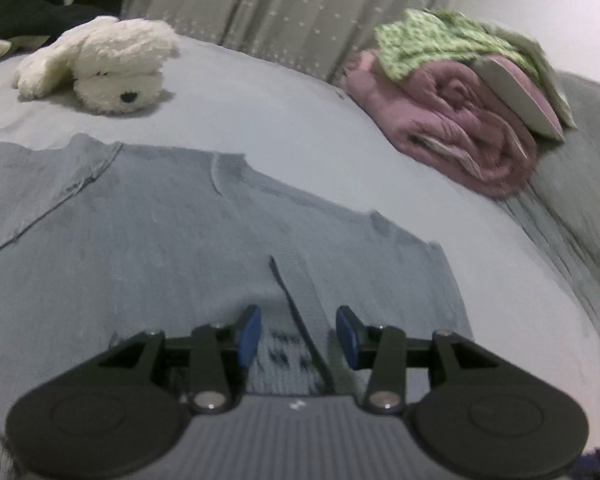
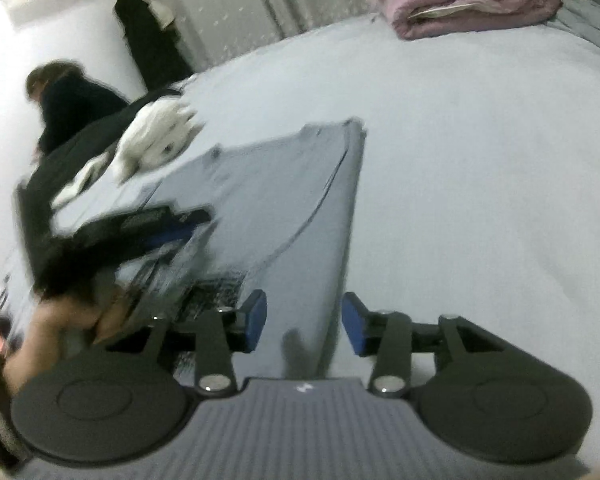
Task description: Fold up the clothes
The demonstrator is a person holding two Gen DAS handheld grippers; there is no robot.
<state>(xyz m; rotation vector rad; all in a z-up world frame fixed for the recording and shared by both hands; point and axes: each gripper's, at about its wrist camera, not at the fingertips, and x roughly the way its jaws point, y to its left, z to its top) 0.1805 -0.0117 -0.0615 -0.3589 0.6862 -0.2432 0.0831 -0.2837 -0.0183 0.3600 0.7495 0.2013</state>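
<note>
Both the left gripper (image 1: 298,334) and right gripper (image 2: 304,322) gape over the grey sweater (image 1: 204,216). It seems partly folded; the rest remains.

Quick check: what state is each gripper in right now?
Left gripper: open, holding nothing, poised over the grey sweater.
Right gripper: open, holding nothing, at the sweater's edge.

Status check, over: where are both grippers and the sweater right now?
Left gripper open, low over the sweater hem. Right gripper open at the sweater's edge. Sweater flat on the bed. Stuffed dog and pink blanket well clear.
</note>
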